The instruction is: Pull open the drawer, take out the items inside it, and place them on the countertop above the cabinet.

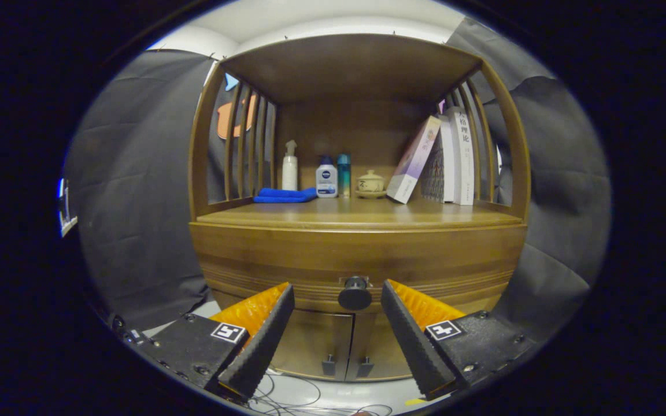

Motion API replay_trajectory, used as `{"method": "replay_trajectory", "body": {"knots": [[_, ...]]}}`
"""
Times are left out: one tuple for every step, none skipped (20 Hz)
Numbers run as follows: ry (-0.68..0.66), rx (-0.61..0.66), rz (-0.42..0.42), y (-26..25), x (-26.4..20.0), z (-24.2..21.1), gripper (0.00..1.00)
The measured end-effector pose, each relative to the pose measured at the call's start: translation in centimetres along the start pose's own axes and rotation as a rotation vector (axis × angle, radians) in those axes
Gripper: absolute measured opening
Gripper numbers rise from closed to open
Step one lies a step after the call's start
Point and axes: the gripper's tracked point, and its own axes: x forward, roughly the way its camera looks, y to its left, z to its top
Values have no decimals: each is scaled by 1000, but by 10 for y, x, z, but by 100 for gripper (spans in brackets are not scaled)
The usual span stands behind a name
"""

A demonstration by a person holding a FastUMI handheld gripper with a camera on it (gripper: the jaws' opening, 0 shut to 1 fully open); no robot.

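Dim, warm light falls from above onto the cabinet [356, 242], leaving its shelf ceiling and recesses in shadow, while fisheye distortion bows its edges outward and the spread gripper [337, 292] fingers [263, 338], nearest the lens, look slightly soft.

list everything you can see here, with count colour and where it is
cabinet: one, brown wood, ahead of the fingers
drawer: one, brown, shut, under the countertop
knob: one, dark, on the drawer front, just beyond the fingertips
countertop: one, brown, above the drawer
cloth: one, blue, folded, countertop left
bottles: three, white pump, white with blue cap, teal, behind and beside the cloth
lidded pot: one, cream, on a saucer, middle
books: several, pale, leaning at right
lower doors: two, brown, shut, below the drawer
cables: a few, thin, on the floor
gripper: one, fingers open, knob between the tips, not touching
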Motion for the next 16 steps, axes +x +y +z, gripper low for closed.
{"method": "replay_trajectory", "body": {"knots": [[7, -8, -3, -2, 11, -2, 97], [10, -17, -15, -6, 21, -6, 96], [4, -23, -31, -11, 29, -8, 90], [-3, -29, -33, -14, 38, -10, 85], [5, -36, -40, -17, 44, -14, 79], [10, -41, -38, -17, 47, -19, 73], [10, -43, -45, -19, 51, -20, 68], [5, -39, -35, -17, 54, -21, 65], [0, -36, -31, -15, 57, -21, 63], [0, -33, -37, -16, 59, -21, 59], [-14, -35, -45, -17, 61, -22, 56], [-23, -46, -57, -20, 59, -20, 53], [-18, -41, -63, -19, 60, -21, 50], [-14, -34, -66, -18, 59, -22, 47], [-2, -21, -68, -18, 58, -21, 45], [6, -9, -72, -18, 56, -22, 44]]}}
